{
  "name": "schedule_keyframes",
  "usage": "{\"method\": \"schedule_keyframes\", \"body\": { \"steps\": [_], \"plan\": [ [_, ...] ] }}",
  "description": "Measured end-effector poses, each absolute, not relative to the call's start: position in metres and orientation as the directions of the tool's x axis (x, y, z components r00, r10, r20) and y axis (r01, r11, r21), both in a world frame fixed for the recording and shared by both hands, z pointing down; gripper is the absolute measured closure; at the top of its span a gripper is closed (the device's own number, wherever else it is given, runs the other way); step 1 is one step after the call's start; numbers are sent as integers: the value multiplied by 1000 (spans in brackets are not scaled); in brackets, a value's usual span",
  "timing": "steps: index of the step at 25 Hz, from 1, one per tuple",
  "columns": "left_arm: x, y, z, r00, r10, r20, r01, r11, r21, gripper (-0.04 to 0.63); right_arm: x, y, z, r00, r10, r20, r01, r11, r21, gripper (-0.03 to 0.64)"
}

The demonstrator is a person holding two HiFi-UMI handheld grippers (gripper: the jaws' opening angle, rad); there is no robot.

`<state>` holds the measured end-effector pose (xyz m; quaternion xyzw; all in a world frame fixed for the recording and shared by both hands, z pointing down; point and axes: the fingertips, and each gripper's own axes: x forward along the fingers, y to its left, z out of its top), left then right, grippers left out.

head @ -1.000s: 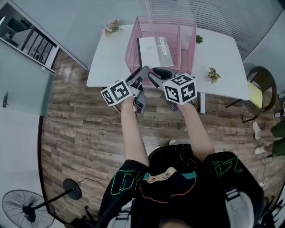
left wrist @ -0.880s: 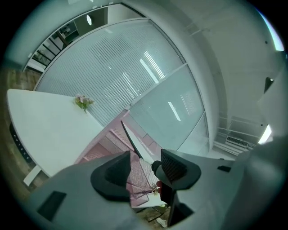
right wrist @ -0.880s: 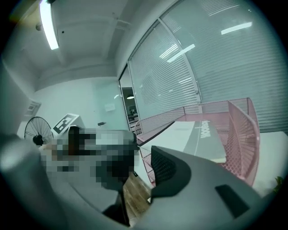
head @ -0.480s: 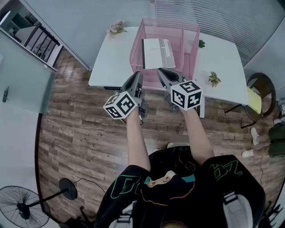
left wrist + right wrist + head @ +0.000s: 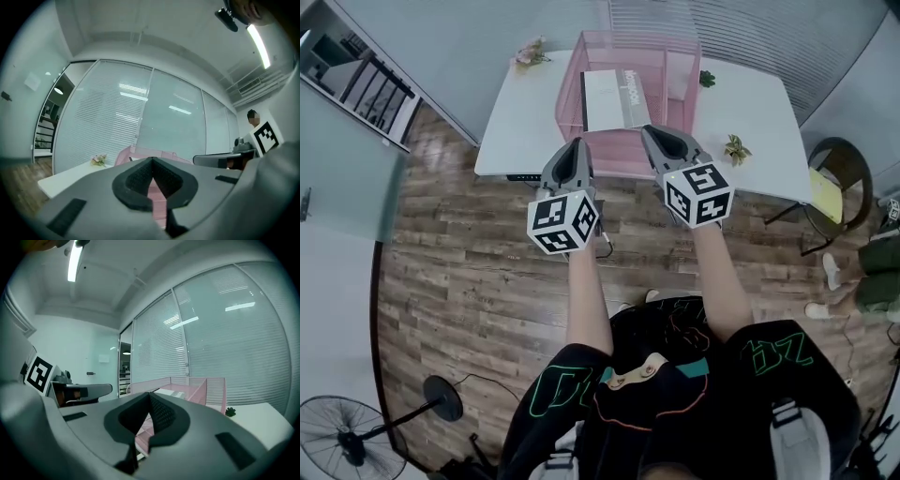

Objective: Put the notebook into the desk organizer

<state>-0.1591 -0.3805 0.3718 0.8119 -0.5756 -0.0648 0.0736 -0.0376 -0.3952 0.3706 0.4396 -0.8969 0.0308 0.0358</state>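
Observation:
The pink wire desk organizer (image 5: 675,70) stands at the middle of the white table (image 5: 520,131). The grey-white notebook (image 5: 614,98) lies inside it, held by neither gripper. Over the table's near edge my left gripper (image 5: 575,143) is shut, with nothing between its jaws. To its right my right gripper (image 5: 655,132) is shut and empty as well. In the left gripper view the closed left gripper (image 5: 152,161) points at the organizer (image 5: 140,152). From the right gripper view, the shut right gripper (image 5: 150,397) faces the organizer (image 5: 199,387) and the notebook (image 5: 171,392).
A small bunch of flowers (image 5: 528,52) lies at the table's far left corner. Two little green plants (image 5: 707,80) (image 5: 734,148) stand on the right half. A chair (image 5: 839,183) is at the right, a fan (image 5: 347,436) on the wooden floor at the lower left.
Both grippers have shut and drawn back from the organizer toward the table's near edge, moving apart. The notebook stays in the organizer.

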Motion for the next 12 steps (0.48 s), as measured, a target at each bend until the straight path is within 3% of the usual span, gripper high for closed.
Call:
{"method": "schedule_keyframes", "body": {
  "steps": [12],
  "plan": [
    [-134, -360, 371, 320, -947, -22, -944, -321, 80, 600, -26, -374, 365, -589, -807, 46, -806, 590, 36, 614]
  ]
}}
